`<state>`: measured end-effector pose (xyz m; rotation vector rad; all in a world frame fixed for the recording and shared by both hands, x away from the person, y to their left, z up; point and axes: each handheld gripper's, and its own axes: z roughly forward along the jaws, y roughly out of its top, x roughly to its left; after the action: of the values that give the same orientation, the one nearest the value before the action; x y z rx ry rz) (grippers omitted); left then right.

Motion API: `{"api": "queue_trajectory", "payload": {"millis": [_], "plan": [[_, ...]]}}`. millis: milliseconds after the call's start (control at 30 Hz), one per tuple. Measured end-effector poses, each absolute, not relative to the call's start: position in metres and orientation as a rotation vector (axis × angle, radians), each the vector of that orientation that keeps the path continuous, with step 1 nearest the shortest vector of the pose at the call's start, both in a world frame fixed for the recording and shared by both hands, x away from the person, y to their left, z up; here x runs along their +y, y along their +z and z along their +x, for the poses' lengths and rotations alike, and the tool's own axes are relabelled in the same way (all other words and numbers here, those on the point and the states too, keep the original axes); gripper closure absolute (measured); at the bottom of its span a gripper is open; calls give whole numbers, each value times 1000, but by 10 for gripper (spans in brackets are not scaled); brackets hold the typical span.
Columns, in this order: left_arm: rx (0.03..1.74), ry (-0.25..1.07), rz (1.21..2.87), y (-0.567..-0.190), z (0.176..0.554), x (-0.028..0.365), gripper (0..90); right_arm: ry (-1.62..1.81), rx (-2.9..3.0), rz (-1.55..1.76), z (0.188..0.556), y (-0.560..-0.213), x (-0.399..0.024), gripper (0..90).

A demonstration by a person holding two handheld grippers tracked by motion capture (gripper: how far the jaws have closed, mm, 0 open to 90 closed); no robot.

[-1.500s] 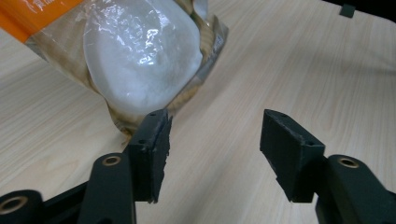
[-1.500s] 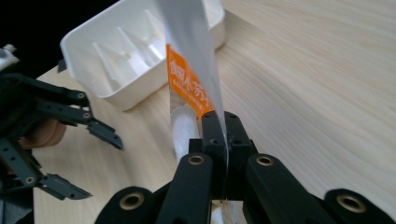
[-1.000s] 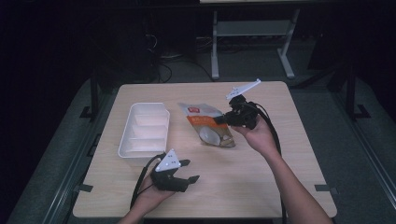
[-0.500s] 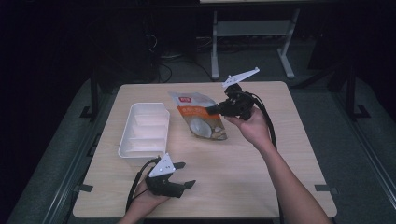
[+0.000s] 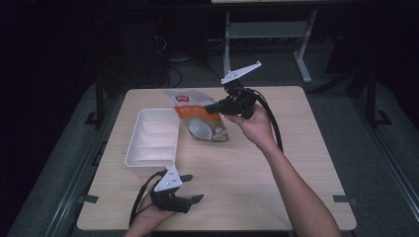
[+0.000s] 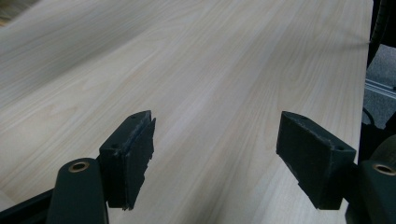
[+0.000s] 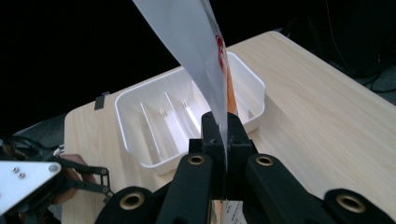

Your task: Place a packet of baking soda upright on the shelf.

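Observation:
A clear snack bag (image 5: 200,121) with an orange and white label hangs tilted above the middle of the wooden table (image 5: 257,173). My right gripper (image 5: 213,106) is shut on its upper edge. In the right gripper view the jaws (image 7: 223,135) pinch the thin film of the bag (image 7: 196,42), which rises above them. My left gripper (image 5: 193,187) rests low at the table's near left. Its jaws (image 6: 215,158) have just been opening and stand wide apart over bare wood, with nothing between them.
A white divided tray (image 5: 143,160) lies at the table's left, just left of the bag, and appears beyond the bag in the right gripper view (image 7: 154,121). A metal stand (image 5: 267,34) is on the dark floor behind the table.
The right gripper has lifted the bag off the table, up and toward the tray. The left gripper stays near the front edge, its jaws a little wider.

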<state>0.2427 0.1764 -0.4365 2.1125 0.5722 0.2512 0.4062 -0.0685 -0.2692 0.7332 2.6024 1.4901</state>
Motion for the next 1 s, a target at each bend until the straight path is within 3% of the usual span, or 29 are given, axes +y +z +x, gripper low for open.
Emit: {"api": "queue_trajectory", "payload": {"millis": [1000], "plan": [[570,248,2097,-440,239,184,261,1590,2616,587,430,-260,17,900]]}}
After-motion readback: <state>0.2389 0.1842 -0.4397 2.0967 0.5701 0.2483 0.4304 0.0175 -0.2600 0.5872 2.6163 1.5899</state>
